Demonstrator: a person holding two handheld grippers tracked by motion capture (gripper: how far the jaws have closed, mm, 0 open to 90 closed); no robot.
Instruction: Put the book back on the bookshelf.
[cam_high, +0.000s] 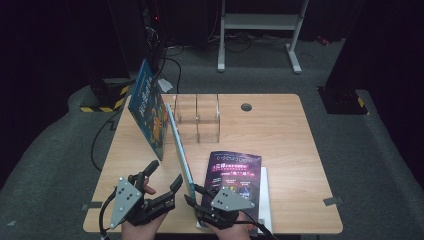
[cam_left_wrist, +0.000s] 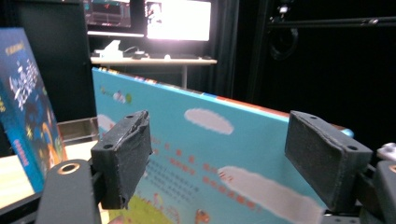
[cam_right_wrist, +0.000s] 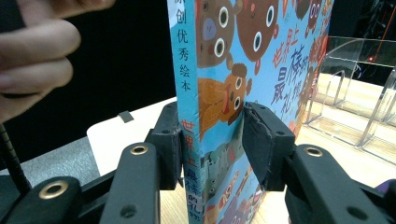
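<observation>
Picture book (cam_right_wrist: 261, 56): right gripper (cam_right_wrist: 212, 140) is pinching it upright; left gripper (cam_left_wrist: 219, 154) is waiting spread beside; next, likely slotting into clear rack (cam_high: 197, 117).

Table (cam_high: 280, 150): acrylic divider rack (cam_high: 197, 117) stands near the far edge, left of centre. Cable port (cam_high: 246, 106) to its right, also near the far edge. Leaning book (cam_high: 148, 107) stands tilted at the far-left part of the table, just left of the rack.

Upright book (cam_high: 181, 150) stands on edge, running from the rack's near-left side toward the near edge. Right gripper (cam_high: 196, 196) sits at its near end, one jaw on each side of the book. Left gripper (cam_high: 162, 175) is left of it near the near edge, jaws apart.

Flat book (cam_high: 234, 182) lies right of the upright book, by the near edge, on a sheet (cam_high: 266, 195).
</observation>
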